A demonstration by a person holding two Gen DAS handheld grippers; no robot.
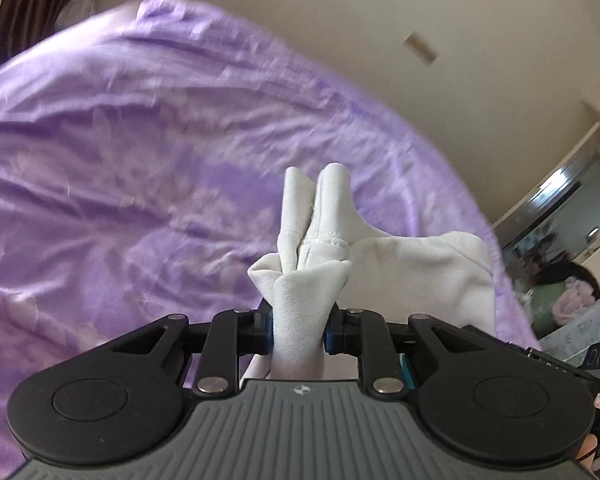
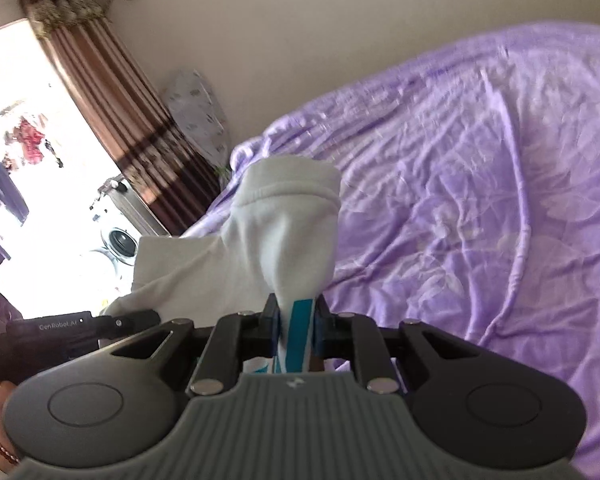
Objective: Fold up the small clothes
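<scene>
A white sock (image 1: 308, 248) is held up in the air between both grippers, above a purple bedspread (image 1: 140, 152). My left gripper (image 1: 299, 330) is shut on one bunched end of the white sock. My right gripper (image 2: 297, 326) is shut on the other end, where the sock (image 2: 288, 232) has teal stripes. The sock's body stretches sideways between the two grippers. The left gripper's black body (image 2: 80, 326) shows at the left of the right wrist view.
The purple bedspread (image 2: 480, 168) is wrinkled and fills most of both views. A beige wall lies behind it. A brown striped curtain (image 2: 112, 92), a bright window and a washing machine (image 2: 118, 240) are at the left. Clutter (image 1: 572, 300) lies beside the bed.
</scene>
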